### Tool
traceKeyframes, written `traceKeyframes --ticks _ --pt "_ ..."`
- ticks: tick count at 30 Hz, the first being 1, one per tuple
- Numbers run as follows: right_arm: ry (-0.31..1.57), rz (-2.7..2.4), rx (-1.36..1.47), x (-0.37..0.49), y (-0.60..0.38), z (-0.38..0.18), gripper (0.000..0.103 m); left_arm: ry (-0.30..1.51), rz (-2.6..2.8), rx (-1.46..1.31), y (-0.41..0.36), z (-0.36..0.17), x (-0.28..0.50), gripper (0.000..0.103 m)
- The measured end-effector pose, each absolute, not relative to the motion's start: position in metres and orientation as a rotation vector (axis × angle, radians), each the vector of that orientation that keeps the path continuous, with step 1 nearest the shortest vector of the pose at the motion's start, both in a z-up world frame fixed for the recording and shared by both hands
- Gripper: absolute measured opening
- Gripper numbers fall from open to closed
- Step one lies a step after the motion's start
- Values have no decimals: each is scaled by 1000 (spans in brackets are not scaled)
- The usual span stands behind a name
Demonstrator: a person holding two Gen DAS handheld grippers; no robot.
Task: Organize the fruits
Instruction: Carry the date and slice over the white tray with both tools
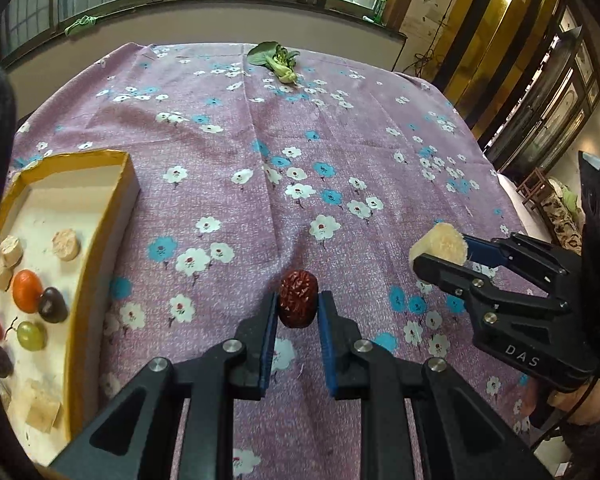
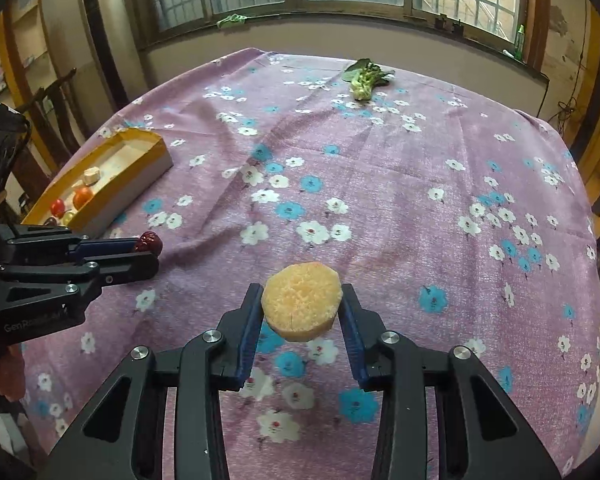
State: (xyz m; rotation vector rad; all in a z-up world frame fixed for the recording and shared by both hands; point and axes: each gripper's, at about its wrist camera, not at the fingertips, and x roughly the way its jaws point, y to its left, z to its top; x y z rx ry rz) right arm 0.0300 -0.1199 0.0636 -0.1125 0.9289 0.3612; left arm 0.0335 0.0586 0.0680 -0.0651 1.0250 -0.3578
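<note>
Both grippers loaded: left gripper (image 1: 298,308) pinching red date (image 1: 297,298), right gripper (image 2: 302,306) clamping pale fruit slice (image 2: 302,306) — yellow box (image 1: 100,248) at table's left edge, nearer left hand.

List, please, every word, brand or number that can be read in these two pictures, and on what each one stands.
"DAS": on the black body of the right claw, seen from the left wrist camera.
"GenRo...": on the black body of the left claw, seen from the right wrist camera; the rest is too blurred to read.
No other text can be read in either view.
</note>
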Motion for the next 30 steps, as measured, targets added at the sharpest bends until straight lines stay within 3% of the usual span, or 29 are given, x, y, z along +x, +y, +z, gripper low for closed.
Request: traceKeyframes --ticks 14,23,30 --pt "882 595 -164 31 21 95 36 958 -142 -105 196 101 -12 22" --pt "877 695 -190 59 99 95 36 983 2 -162 271 83 -31 22" --pt "910 695 -199 99 135 73 36 1036 20 -200 288 60 -33 22"
